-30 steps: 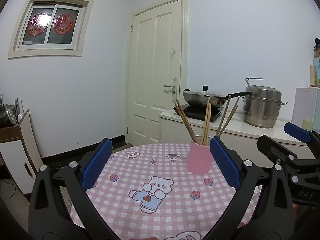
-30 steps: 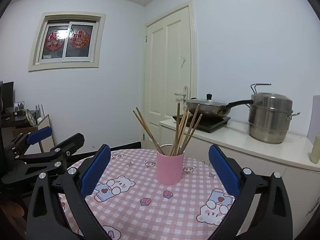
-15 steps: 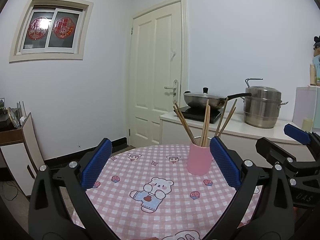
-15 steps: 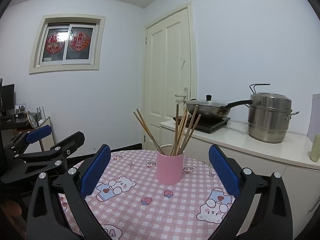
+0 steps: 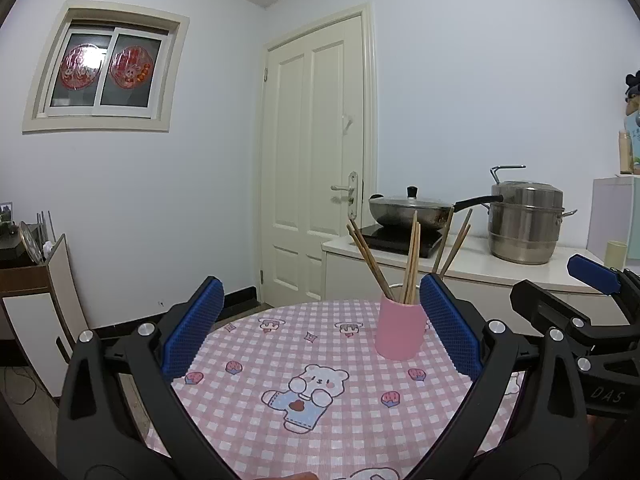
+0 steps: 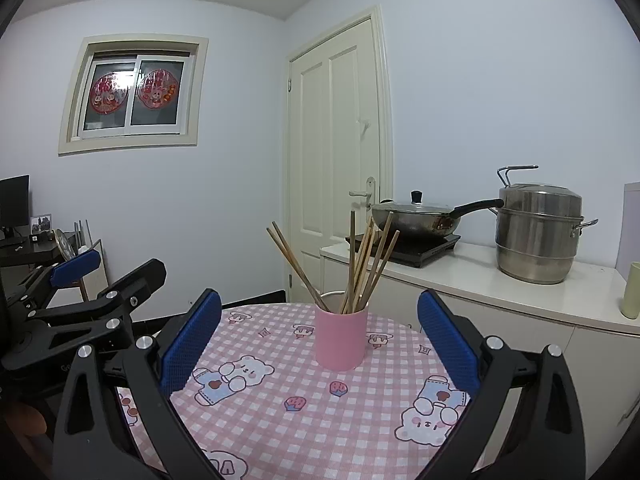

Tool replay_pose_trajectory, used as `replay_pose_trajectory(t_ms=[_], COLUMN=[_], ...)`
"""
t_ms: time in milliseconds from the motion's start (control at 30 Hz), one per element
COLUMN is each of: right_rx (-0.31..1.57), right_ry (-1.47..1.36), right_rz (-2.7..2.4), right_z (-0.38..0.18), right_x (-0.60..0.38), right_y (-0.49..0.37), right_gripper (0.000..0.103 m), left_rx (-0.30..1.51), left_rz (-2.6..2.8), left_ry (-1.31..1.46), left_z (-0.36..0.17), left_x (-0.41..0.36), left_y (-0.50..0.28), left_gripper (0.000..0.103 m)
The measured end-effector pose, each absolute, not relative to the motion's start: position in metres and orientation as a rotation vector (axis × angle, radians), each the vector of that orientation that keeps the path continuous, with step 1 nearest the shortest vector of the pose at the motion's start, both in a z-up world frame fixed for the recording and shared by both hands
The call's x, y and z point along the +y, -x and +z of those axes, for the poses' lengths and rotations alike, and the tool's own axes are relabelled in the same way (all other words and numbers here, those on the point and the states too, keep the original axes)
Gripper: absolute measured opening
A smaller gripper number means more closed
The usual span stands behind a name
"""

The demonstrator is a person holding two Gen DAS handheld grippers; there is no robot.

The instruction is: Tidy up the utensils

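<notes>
We hold both grippers above the near edge of the round table (image 5: pixel 256 416), whose pink checked cloth lies ahead of and below the fingers. The left gripper (image 5: pixel 320 332) is spread wide and holds nothing; the right gripper (image 6: pixel 319 338) is likewise spread wide and empty. The pink cup (image 6: pixel 341 338) stands upright on the cloth, straight ahead between the right gripper's fingers and ahead and to the right of the left gripper, close beside its right pad in that view. The chopsticks (image 6: pixel 360 268) stand in the cup, fanned out and leaning in several directions above its rim. We judge the main hazard to be tipping: the cup looks light and top-heavy, so a finger striking a leaning stick on approach can lever it over and scatter the set. A second hazard is contact between the two grippers, since they sit near each other. A third is cloth drag, which can shift the cup.
</notes>
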State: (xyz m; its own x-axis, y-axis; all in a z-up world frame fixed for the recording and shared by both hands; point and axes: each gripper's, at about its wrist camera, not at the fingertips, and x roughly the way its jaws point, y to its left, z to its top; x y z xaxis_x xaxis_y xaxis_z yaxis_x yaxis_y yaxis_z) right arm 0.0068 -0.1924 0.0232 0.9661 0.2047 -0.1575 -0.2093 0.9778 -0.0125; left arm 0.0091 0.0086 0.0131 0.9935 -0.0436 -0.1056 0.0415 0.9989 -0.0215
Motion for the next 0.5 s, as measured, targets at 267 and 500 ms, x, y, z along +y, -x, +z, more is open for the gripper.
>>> replay_pose_trajectory(t_ms=[267, 500], right_rx=[0.16, 0.162], right_ry=[0.026, 0.022], right_rz=[0.209, 0.209], right_z=[0.0225, 0.0221], right_x=[-0.1934, -0.1938], right_y=[-0.0075, -0.007], right_gripper=[0.095, 0.095], left_rx=[0.098, 0.084], left_rz=[-0.037, -0.024], left_ry=[0.012, -0.006], left_z=[0.0138, 0.0141], left_x=[0.008, 0.0062], left_y=[-0.0083, -0.0059], left_gripper=[0.097, 0.097])
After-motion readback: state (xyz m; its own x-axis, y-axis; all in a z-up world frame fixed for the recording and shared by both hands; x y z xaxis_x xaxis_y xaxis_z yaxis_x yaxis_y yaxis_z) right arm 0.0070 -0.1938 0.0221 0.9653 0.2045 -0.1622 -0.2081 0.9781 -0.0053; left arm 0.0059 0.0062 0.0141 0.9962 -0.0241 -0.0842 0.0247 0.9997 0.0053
